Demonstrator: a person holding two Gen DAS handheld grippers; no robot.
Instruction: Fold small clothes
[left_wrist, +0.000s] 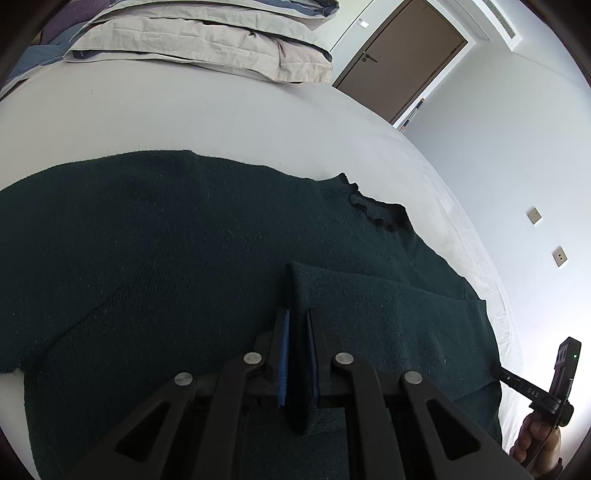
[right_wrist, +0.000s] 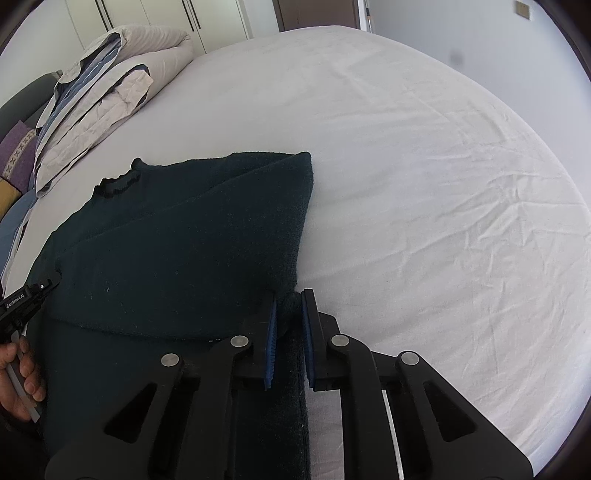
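Note:
A dark green knit sweater (left_wrist: 166, 240) lies flat on the white bed sheet (left_wrist: 184, 118), its ruffled collar (left_wrist: 373, 208) toward the far right. One sleeve (left_wrist: 388, 295) is folded across the body. My left gripper (left_wrist: 297, 317) is shut on the cuff end of that sleeve. In the right wrist view the sweater (right_wrist: 177, 240) fills the left, folded edge at right. My right gripper (right_wrist: 289, 299) is shut on the sweater's folded side edge near its lower corner. The right gripper also shows in the left wrist view (left_wrist: 495, 369), and the left one in the right wrist view (right_wrist: 51, 284).
A folded beige and blue duvet (left_wrist: 207, 40) lies at the head of the bed; it also shows in the right wrist view (right_wrist: 99, 99). A brown door (left_wrist: 402, 59) and white wall stand beyond. Bare sheet (right_wrist: 424, 184) spreads right of the sweater.

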